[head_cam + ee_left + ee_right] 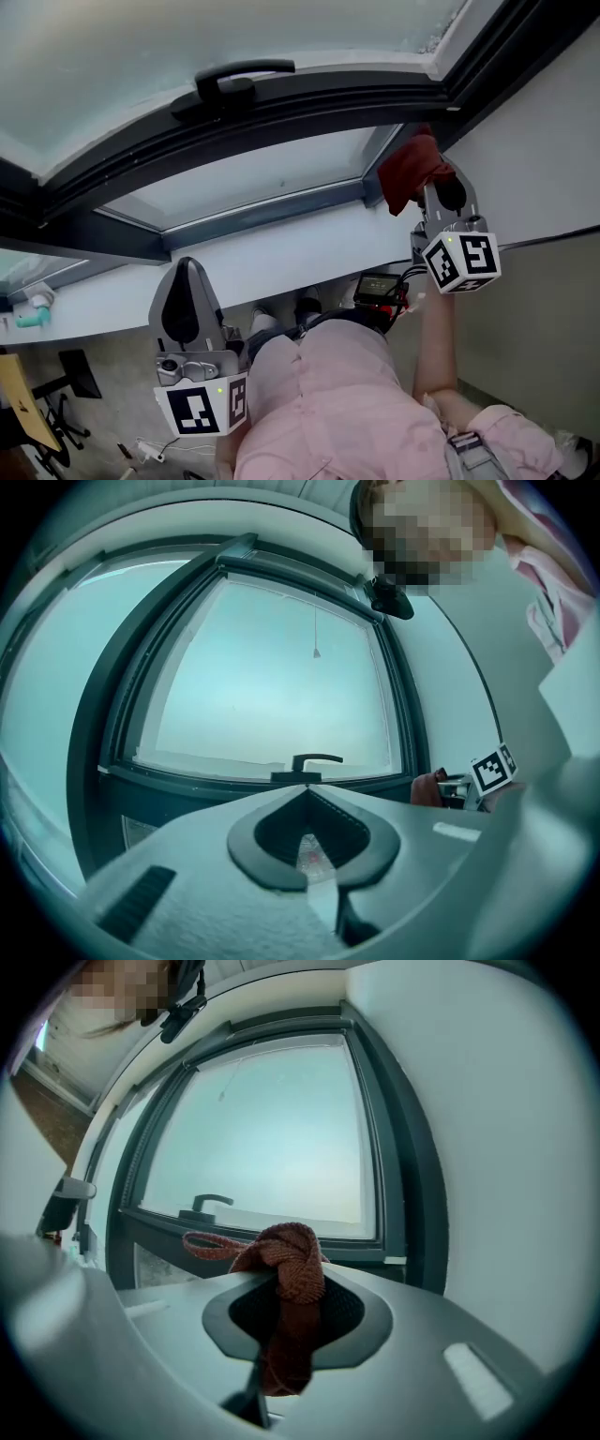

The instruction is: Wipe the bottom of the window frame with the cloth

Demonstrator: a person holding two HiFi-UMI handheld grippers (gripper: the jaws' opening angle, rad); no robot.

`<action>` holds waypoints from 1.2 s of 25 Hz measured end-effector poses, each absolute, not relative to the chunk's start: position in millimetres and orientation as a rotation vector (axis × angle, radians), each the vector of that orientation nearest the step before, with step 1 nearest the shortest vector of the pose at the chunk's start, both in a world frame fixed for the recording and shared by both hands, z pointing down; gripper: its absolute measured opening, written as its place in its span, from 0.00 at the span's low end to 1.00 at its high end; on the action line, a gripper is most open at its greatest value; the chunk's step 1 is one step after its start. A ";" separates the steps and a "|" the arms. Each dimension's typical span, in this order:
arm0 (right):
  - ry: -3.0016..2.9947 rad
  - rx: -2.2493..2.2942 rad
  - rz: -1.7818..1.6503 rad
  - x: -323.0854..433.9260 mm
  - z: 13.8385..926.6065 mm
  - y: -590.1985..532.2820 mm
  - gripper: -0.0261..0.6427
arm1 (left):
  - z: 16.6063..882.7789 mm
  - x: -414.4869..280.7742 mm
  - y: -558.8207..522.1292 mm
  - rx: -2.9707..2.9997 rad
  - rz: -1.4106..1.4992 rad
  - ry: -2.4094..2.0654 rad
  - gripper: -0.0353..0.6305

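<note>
One cloth (291,1265), red knit, prob. soft, light, limp: grip bunched mid. Pinched betw. right gripper (436,192) jaws, wad ahead of tips, nr window frame (272,214) bottom corner; left gripper (306,789) pressed together, empty.

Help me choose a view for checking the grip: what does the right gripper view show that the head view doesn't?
Only the right gripper view shows how the right gripper holds: jaws shut on the red cloth, a loop sticking out to the left. Only the head view shows the person's pink shirt, that gripper's marker cube and a teal object on the sill. Both show the cloth, the window handle and the dark window frame.
</note>
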State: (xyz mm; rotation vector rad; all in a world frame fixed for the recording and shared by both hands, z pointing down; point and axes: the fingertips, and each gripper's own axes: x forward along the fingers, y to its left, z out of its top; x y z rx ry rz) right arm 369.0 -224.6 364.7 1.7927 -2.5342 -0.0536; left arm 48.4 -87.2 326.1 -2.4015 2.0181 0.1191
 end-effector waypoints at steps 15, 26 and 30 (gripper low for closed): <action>-2.570 1.762 -0.051 222.7 347.5 -57.7 0.14 | 322.7 -56.4 0.9 -2.543 0.091 1.858 0.05; -2.611 1.713 -0.048 172.9 342.1 -14.1 0.14 | 329.2 -84.3 30.9 -2.592 0.109 1.825 0.05; -2.649 1.675 -0.048 166.6 339.8 -9.3 0.14 | 331.0 -78.7 33.8 -2.604 0.115 1.816 0.05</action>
